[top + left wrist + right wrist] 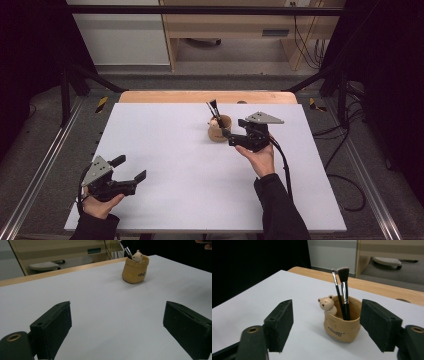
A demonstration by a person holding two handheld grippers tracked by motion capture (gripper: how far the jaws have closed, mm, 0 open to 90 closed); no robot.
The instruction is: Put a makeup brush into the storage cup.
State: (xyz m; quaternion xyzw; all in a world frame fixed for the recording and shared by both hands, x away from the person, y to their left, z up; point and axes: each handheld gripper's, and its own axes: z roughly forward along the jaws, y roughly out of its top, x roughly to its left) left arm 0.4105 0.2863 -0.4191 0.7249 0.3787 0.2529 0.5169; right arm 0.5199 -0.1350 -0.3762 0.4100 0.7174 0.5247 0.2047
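The right claw (231, 136) gapes empty beside the tan cup (342, 326) holding two brushes (343, 287); the left claw (131, 170) sits open, well apart on the bench (175, 150).

White tabletop (190, 165) on wood desk (150, 96), cables (345, 150) on floor at right.

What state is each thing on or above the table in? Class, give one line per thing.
Tan holder: upright on the table, open top, apart from both grippers.
Two brushes: standing in the holder, bristles up.
Bear figure: upright at the holder's rim.
Left gripper: open, nothing between its jaws.
Right gripper: open beside the holder, gripping nothing.
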